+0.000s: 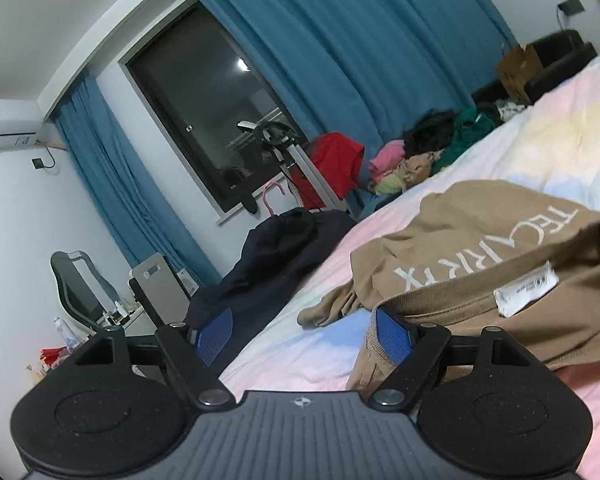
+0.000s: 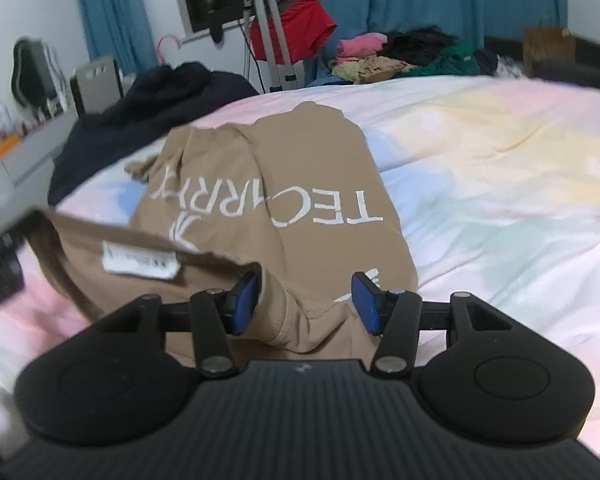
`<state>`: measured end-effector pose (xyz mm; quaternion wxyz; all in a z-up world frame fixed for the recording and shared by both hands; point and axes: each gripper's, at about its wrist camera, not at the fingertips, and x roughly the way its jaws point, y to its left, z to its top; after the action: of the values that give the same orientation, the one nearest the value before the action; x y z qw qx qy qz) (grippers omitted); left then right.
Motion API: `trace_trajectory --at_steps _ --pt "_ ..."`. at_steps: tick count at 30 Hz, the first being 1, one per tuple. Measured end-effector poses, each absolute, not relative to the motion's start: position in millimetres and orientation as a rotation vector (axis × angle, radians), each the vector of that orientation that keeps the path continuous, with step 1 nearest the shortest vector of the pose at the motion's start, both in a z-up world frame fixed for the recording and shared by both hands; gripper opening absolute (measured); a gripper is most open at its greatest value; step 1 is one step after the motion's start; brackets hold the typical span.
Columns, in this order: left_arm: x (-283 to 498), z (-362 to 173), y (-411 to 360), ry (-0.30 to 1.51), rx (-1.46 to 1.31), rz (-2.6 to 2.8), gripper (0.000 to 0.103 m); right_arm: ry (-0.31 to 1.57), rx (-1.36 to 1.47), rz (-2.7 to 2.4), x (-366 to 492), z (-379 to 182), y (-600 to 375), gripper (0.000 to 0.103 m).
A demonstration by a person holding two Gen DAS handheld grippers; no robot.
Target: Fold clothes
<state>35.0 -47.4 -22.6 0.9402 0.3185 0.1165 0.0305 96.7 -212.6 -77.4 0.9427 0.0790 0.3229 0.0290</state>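
A tan garment (image 1: 472, 256) (image 2: 300, 184) with white lettering and a white label (image 1: 526, 288) lies partly bunched on the pastel bedsheet (image 2: 500, 184). My left gripper (image 1: 304, 334) stands wide open at the garment's ribbed edge. That edge drapes against its right-hand pad (image 1: 394, 332), and the other pad is bare. My right gripper (image 2: 305, 304) is shut on a thick bunch of the tan fabric, which fills the gap between its pads. A taut edge of cloth runs from that bunch to the left gripper (image 2: 0, 264), seen blurred at the left of the right wrist view.
A dark navy garment (image 1: 268, 256) (image 2: 152, 104) lies over the bed's left edge. Beyond the bed are a heap of clothes (image 1: 428, 148) (image 2: 400, 60), a tripod (image 1: 300, 160), a red cloth (image 2: 296, 28) and a cardboard box (image 1: 518, 72). A desk and chair (image 1: 80, 292) stand at the left.
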Motion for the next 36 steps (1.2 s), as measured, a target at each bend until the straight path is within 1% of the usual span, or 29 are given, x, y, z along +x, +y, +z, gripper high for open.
trace_trajectory --at_steps 4,7,11,17,22,29,32,36 --pt "31.8 -21.3 -52.4 0.232 0.653 0.056 0.080 0.713 0.104 0.022 101.6 -87.8 -207.1 0.053" --pt "33.8 -24.7 -54.1 0.246 0.659 0.051 0.080 0.718 0.150 -0.033 100.1 -91.2 -214.0 0.054" --pt "39.7 -33.2 -53.6 0.282 0.657 0.027 0.080 0.575 0.251 -0.138 87.2 -79.2 -227.5 0.054" --pt "45.9 -46.4 -55.8 0.330 0.640 -0.033 0.080 0.344 0.258 -0.193 62.8 -55.2 -232.4 0.054" --pt "55.5 -62.3 -61.8 0.379 0.660 -0.101 0.080 0.197 0.228 -0.190 44.4 -40.0 -229.6 0.054" --pt "69.5 -102.2 -78.7 0.437 0.815 -0.098 0.080 0.104 0.205 -0.150 30.1 -28.6 -227.2 0.054" --pt "81.4 -105.0 -75.5 0.451 0.783 -0.048 0.080 0.087 0.197 -0.136 25.2 -26.4 -227.0 0.054" --pt "91.5 -82.9 -59.2 0.393 0.630 0.054 0.080 0.144 0.182 -0.149 28.3 -30.0 -227.0 0.054"
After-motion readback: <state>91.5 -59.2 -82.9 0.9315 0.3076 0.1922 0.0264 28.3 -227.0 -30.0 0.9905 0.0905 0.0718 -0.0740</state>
